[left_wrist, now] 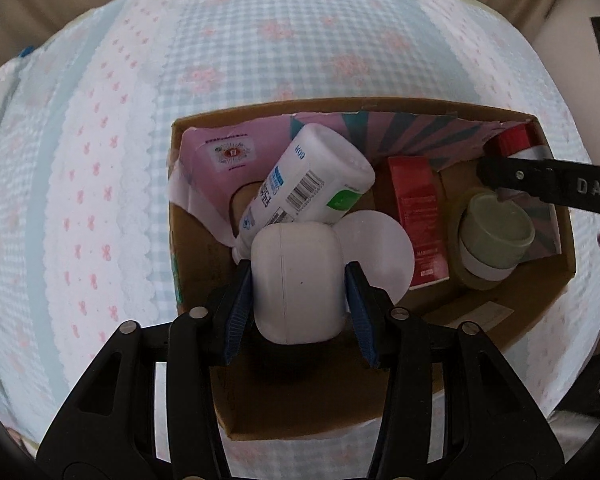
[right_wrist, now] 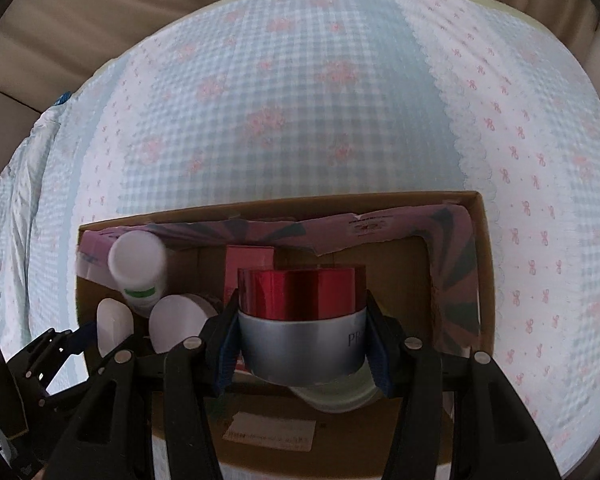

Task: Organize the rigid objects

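Note:
My left gripper [left_wrist: 298,280] is shut on a white rounded bottle [left_wrist: 296,280] and holds it over the left part of an open cardboard box [left_wrist: 556,292]. My right gripper [right_wrist: 302,328] is shut on a silver jar with a red lid [right_wrist: 300,320] and holds it over the same box [right_wrist: 482,264]. Its arm [left_wrist: 548,182] shows at the right of the left wrist view. In the box lie a white labelled bottle [left_wrist: 312,180], a white round lid [left_wrist: 380,248], a red carton [left_wrist: 418,216] and a pale green cup [left_wrist: 496,228].
The box sits on a bed with a blue checked, pink-flowered cover [right_wrist: 300,112]. Pink patterned paper [left_wrist: 216,160] lines the box's far wall. A beige wall [right_wrist: 100,8] stands behind the bed.

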